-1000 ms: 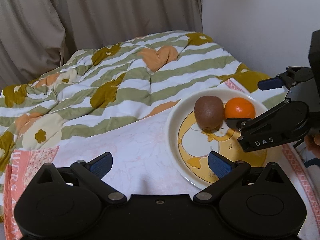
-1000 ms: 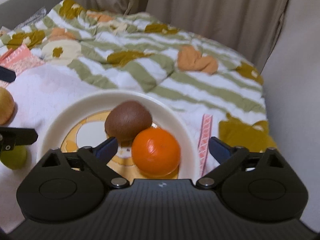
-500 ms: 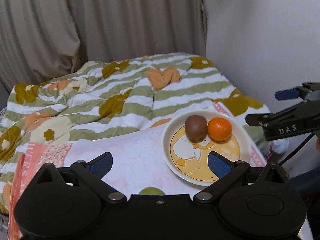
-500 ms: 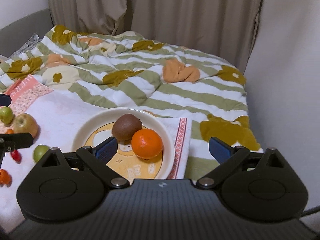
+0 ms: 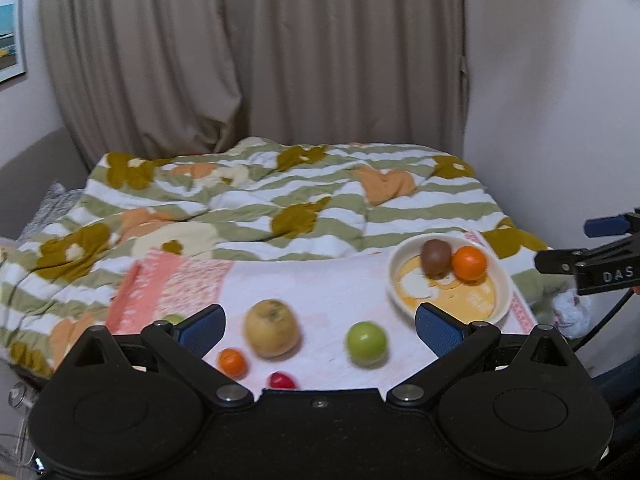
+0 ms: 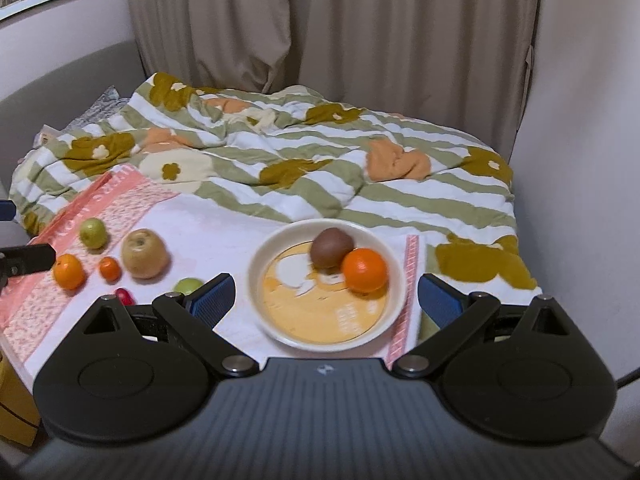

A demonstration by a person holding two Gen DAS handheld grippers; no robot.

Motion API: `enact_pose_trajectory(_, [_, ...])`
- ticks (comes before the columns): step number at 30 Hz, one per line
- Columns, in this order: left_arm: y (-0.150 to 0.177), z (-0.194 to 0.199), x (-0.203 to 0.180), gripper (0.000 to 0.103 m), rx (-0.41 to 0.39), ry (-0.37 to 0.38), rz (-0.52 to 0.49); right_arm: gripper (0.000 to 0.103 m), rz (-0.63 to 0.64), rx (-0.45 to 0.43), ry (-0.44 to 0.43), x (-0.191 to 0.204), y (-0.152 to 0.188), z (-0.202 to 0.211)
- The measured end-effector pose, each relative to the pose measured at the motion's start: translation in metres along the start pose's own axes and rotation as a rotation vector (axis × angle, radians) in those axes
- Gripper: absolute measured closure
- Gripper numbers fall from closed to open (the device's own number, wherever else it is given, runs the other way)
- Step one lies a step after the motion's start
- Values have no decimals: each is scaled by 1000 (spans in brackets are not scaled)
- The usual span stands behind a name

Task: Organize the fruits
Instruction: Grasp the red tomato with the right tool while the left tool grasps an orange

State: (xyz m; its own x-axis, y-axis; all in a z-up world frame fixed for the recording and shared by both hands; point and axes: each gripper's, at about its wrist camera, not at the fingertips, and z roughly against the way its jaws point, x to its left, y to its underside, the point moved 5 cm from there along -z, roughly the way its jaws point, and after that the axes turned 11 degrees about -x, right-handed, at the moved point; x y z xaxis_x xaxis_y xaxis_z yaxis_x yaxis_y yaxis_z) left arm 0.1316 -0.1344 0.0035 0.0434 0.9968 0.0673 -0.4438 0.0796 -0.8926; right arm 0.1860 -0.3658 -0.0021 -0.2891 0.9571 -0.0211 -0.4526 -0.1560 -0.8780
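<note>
Beige curtains [image 6: 332,32] hung behind a bed covered by a striped, flowered quilt [image 6: 280,160], with a pink-and-white towel [image 5: 320,288] spread over its near part. The left claw [image 5: 320,326] hovered above the towel, its blue pads wide apart and holding nothing. Beyond it lay a yellowish apple [image 5: 272,328], a green fruit [image 5: 367,343], a small orange [image 5: 231,361] and a red fruit [image 5: 282,380]. The right claw [image 6: 326,294] was likewise spread and empty, over the near rim of a cream plate [image 6: 260,280] that carried a kiwi [image 6: 331,247] touching an orange [image 6: 365,270].
</note>
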Motion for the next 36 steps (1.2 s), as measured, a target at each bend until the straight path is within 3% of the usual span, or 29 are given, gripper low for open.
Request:
enact_pose_trajectory(8, [31,26,70,0,-29,-33,50,0,-77,0,3,60,18,22])
enact_pose_trajectory(18, [60,23,142,0,-39,57,7,0,-141,8,83,141,42,23])
enact_pose_trajectory(30, [97,-32,200,2,41,193,-36,0,-221,104,142,239,90,-13])
enact_pose_trajectory(34, [108,-58,207,9,81,225,-65,0,-243,151,146,268,108,-34])
enact_pose_trajectory(36, [115,-69,209,11,102,248,-70,6,-252,176,146,277,115,-44])
